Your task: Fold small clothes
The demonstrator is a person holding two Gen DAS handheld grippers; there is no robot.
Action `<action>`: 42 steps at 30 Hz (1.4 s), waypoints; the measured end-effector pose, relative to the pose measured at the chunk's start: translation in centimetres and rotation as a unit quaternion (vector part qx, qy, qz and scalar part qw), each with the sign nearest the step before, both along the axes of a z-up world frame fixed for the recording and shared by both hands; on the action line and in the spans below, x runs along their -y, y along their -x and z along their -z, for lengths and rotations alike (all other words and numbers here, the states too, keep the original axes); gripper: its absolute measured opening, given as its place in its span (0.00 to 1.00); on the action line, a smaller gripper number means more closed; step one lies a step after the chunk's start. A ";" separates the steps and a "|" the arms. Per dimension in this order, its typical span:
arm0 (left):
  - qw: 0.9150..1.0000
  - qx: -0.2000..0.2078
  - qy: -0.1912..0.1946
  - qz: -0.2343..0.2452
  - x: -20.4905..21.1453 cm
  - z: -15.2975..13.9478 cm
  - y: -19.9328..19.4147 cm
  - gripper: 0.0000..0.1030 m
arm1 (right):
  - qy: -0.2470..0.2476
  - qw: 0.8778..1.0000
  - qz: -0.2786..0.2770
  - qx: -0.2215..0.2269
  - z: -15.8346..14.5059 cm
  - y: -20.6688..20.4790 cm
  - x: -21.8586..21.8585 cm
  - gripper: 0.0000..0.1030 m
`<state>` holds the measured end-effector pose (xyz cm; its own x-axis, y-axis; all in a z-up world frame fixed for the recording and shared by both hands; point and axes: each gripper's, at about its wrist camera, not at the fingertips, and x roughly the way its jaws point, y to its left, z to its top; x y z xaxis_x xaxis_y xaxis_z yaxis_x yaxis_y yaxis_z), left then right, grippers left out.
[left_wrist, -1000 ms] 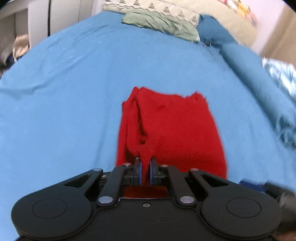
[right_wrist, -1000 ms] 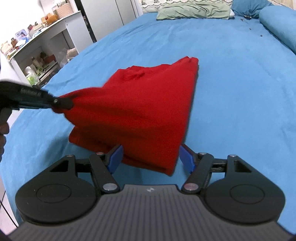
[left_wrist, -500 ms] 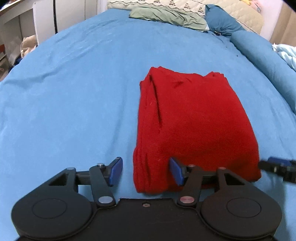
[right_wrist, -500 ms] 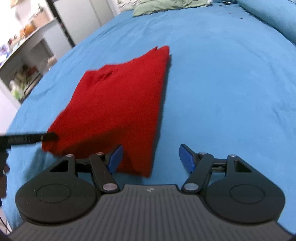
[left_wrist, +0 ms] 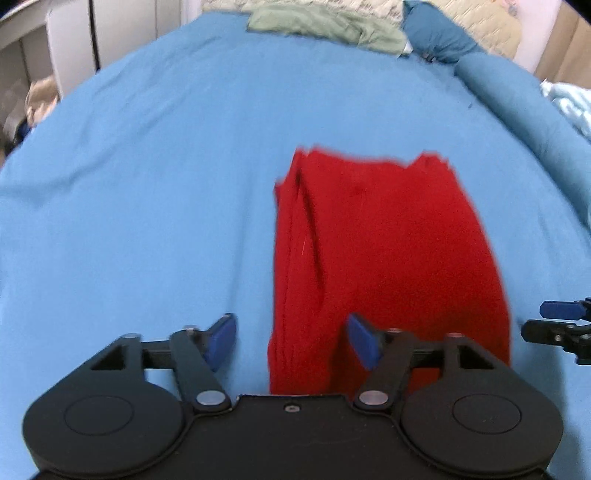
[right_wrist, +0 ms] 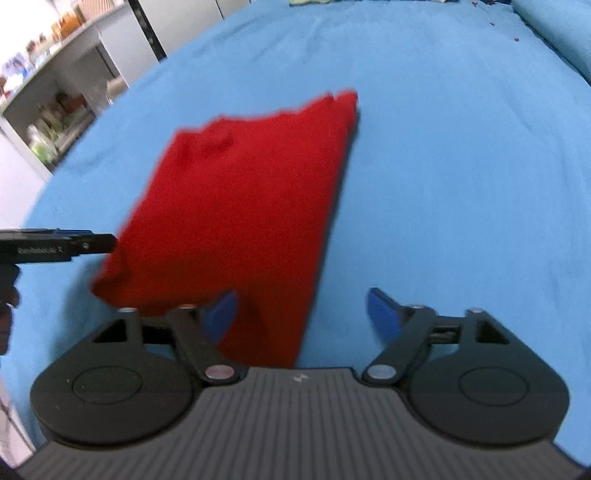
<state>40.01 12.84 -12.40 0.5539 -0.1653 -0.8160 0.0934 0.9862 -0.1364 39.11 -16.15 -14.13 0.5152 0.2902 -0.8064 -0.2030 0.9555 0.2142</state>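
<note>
A folded red garment (left_wrist: 388,251) lies flat on the blue bedsheet (left_wrist: 147,184). My left gripper (left_wrist: 290,338) is open, with the garment's near left corner between its blue pads, holding nothing. My right gripper (right_wrist: 303,312) is open at the garment's (right_wrist: 243,206) near right corner, empty. The right gripper's tip shows at the right edge of the left wrist view (left_wrist: 557,325). The left gripper shows at the left edge of the right wrist view (right_wrist: 55,247).
A green cloth (left_wrist: 325,22) and patterned bedding lie at the head of the bed. A blue bolster (left_wrist: 517,99) runs along the right side. A white cabinet (left_wrist: 74,48) and cluttered shelves (right_wrist: 48,122) stand left of the bed.
The left gripper let go of the lifted corner and opened. The garment dropped flat onto the sheet. Both grippers drew back slightly toward its near edge.
</note>
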 end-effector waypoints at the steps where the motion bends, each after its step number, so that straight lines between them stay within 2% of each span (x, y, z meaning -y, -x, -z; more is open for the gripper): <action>1: 1.000 0.001 0.004 0.003 0.0 -0.5 -0.9 0.95 | -0.011 1.000 0.000 0.002 -0.8 -0.6 -0.1 1.00; 2: 1.000 -0.002 0.012 0.005 -0.1 -0.8 -2.2 1.00 | -0.022 1.000 0.001 0.003 -1.6 -1.6 -0.1 1.00; 4: 0.999 -0.017 0.036 0.009 -0.3 -0.6 -4.8 1.00 | -0.035 0.999 0.006 -0.009 -2.4 -4.1 -0.1 1.00; 7: 0.996 -0.049 0.077 0.005 -0.7 1.1 -7.9 0.99 | -0.057 0.996 0.019 -0.071 -1.2 -7.9 -0.1 1.00; 11: 0.990 -0.077 0.117 -0.007 -1.4 3.3 -10.2 0.90 | -0.091 0.991 0.050 -0.089 1.3 -9.4 0.6 1.00; 14: 0.988 -0.082 0.127 -0.007 -1.1 3.9 -10.7 0.87 | -0.077 0.991 0.048 -0.095 2.7 -9.9 -0.3 1.00; 15: 0.988 -0.087 0.125 -0.005 -0.8 4.1 -11.0 0.84 | -0.069 0.992 0.044 -0.095 3.1 -9.9 -0.7 1.00; 16: 0.988 -0.092 0.122 -0.001 -0.7 4.2 -11.1 0.76 | -0.066 0.992 0.042 -0.097 3.4 -10.0 -0.9 1.00; 17: 0.988 -0.098 0.118 0.005 -0.5 4.5 -11.1 0.70 | -0.065 0.992 0.043 -0.101 3.7 -10.1 -0.9 0.97; 18: 0.988 -0.097 0.118 0.010 -0.4 4.7 -11.0 0.68 | -0.065 0.991 0.045 -0.107 4.1 -10.4 -1.0 0.87; 21: 0.989 -0.092 0.112 0.022 0.1 4.5 -10.8 0.49 | -0.075 0.989 0.042 -0.123 4.7 -10.4 -1.2 0.65; 22: 0.989 -0.091 0.112 0.025 0.3 4.4 -10.8 0.39 | -0.069 0.990 0.039 -0.120 4.6 -10.4 -1.4 0.59; 23: 0.990 -0.088 0.109 0.026 0.6 4.2 -10.8 0.32 | -0.067 0.990 0.034 -0.116 4.4 -10.3 -1.6 0.48; 24: 0.991 -0.085 0.102 0.027 0.8 3.8 -10.7 0.29 | -0.067 0.991 0.033 -0.113 4.1 -10.2 -1.7 0.42; 25: 0.992 -0.081 0.097 0.028 1.0 3.5 -10.5 0.25 | -0.067 0.991 0.033 -0.109 3.7 -10.1 -1.7 0.41; 27: 0.993 -0.071 0.094 0.031 1.4 2.8 -10.1 0.23 | -0.067 0.992 0.033 -0.099 2.9 -9.8 -1.7 0.38; 31: 0.993 -0.046 0.100 0.046 2.4 0.1 -8.5 0.22 | -0.093 0.992 0.034 -0.084 0.2 -8.2 -0.8 0.36; 34: 0.993 -0.030 0.095 0.070 4.2 -2.4 -6.3 0.22 | -0.085 0.993 0.034 -0.070 -2.9 -5.8 0.8 0.36; 37: 0.990 -0.037 0.104 0.085 6.8 -4.0 -3.4 0.22 | -0.082 0.992 0.047 -0.081 -5.2 -3.0 3.4 0.36; 42: 0.986 -0.044 0.112 0.117 11.5 -3.4 2.6 0.22 | -0.059 0.991 0.062 -0.104 -5.9 2.9 7.9 0.37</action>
<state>37.43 1.30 -8.99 0.4073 -0.4626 -0.7874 0.2933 0.8828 -0.3670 36.19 -24.04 -8.21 0.3801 0.3341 -0.8625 -0.0251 0.9359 0.3515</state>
